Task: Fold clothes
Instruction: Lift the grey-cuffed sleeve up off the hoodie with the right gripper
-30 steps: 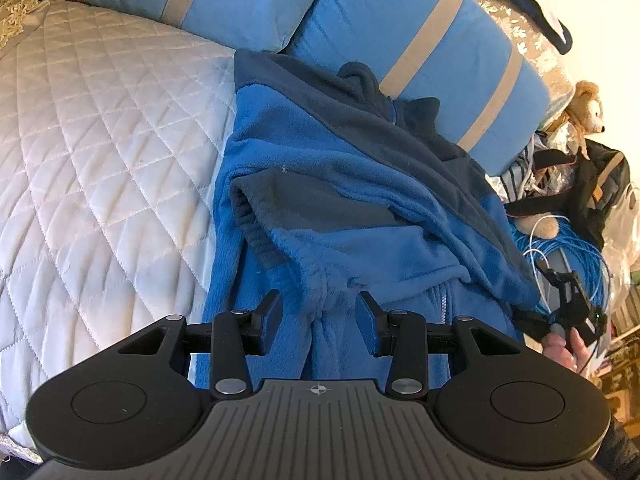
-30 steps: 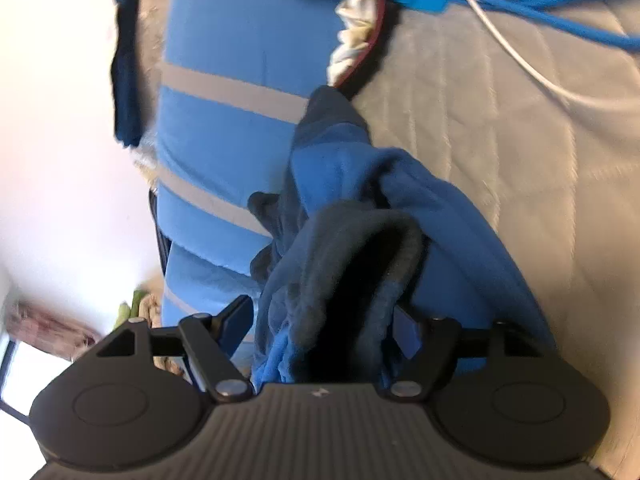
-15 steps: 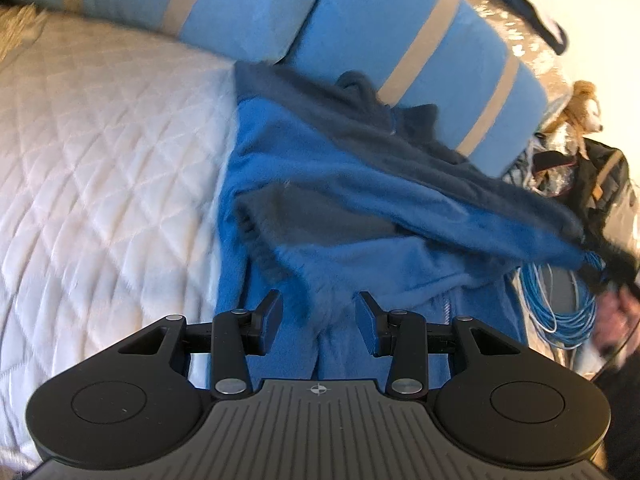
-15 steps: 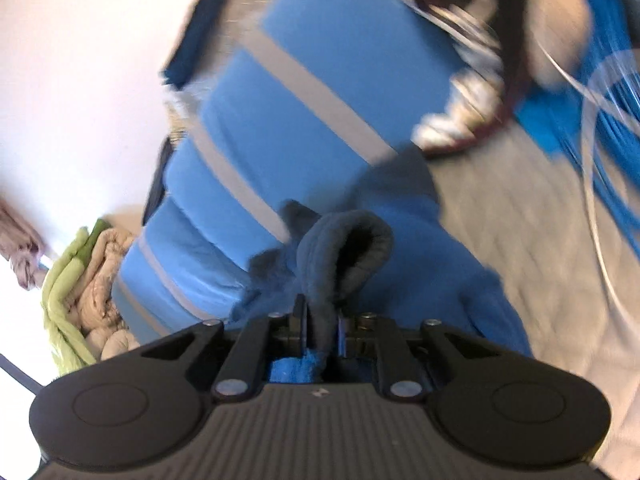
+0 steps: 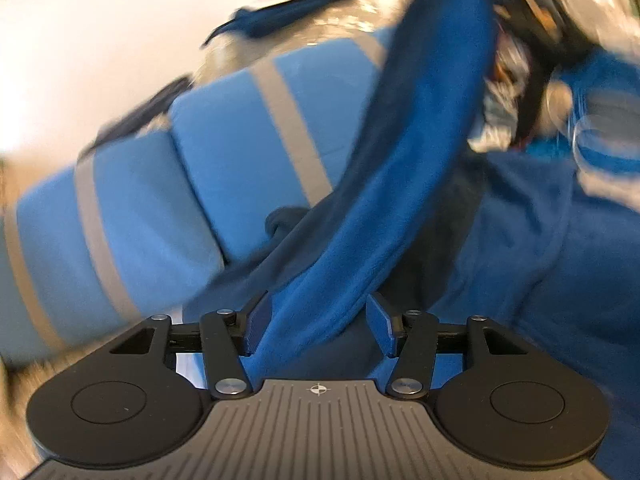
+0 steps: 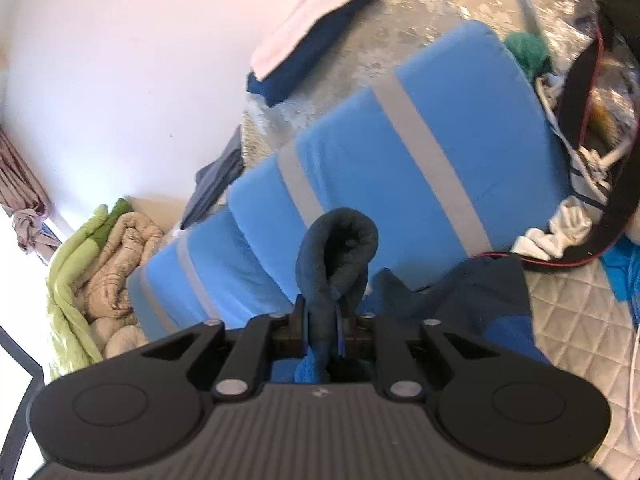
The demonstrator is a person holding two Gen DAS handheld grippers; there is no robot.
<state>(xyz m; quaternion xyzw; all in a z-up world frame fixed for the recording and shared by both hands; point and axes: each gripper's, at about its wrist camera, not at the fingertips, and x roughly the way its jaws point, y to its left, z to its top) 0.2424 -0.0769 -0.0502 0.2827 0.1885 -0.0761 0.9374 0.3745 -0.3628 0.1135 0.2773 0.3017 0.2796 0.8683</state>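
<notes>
Fleece jacket [image 5: 404, 152], blue with darker navy panels, stretches as a taut band from the lower middle of the left wrist view up toward the top right, with the rest of it heaped on the bed at the right of that view. The left gripper [image 5: 316, 326] has just been opening its jaws; the band of fleece passes between them, and the view is too blurred to be sure, but the right pad seems to stand clear of the cloth while the left one sits against it. Behind the jacket lie two blue pillows [image 5: 224, 160] with grey stripes, side by side against a pale wall.

In the right wrist view, the right gripper [image 6: 322, 322] is clamped tight on a dark navy cuff [image 6: 338, 248], which loops up in a rounded fold above the closed fingers. Lighter blue fleece bunches just below the pads. More of the jacket rests on the white quilted bedspread [image 6: 580, 320] at the right, touching the nearer pillow. A folded pink and navy cloth [image 6: 316, 20] sits on the headboard ledge above the pillows. A green and beige blanket [image 6: 96, 264] is piled at the far left.
</notes>
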